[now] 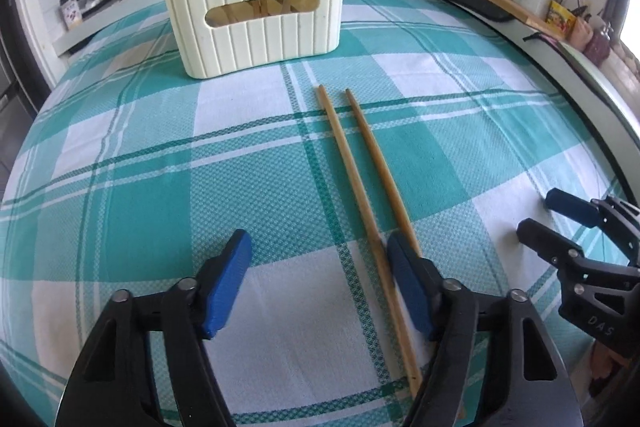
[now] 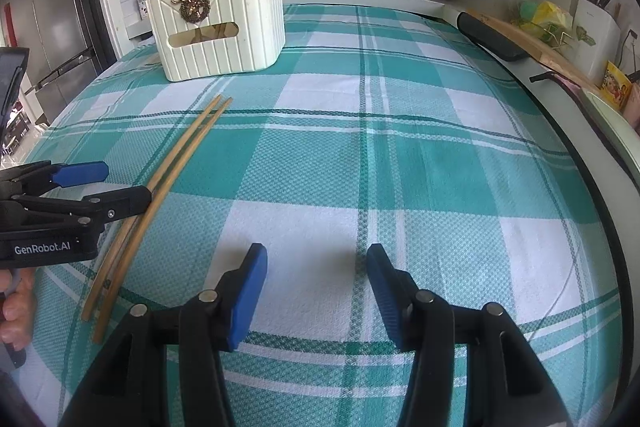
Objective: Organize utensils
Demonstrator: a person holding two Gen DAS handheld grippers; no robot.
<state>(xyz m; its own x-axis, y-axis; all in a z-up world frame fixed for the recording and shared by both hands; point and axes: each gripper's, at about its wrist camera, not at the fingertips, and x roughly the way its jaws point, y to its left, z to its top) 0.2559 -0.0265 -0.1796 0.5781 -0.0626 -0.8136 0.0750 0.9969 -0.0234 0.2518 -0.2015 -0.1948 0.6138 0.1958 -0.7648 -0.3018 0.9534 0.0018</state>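
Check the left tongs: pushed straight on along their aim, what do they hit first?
Probably the checked cloth. The left tongs angle down at it, open, one chopstick lying between the pads untouched. The holder sits farther off.

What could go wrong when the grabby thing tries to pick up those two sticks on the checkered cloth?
1. The left gripper stands open with only one chopstick between its fingers; the other chopstick runs under the right-hand finger, so closing might grab just one or flick the other away.
2. The chopsticks are thin and round, so they may roll on the tablecloth.
3. The holder already has chopsticks sticking up, so new ones could bump them.
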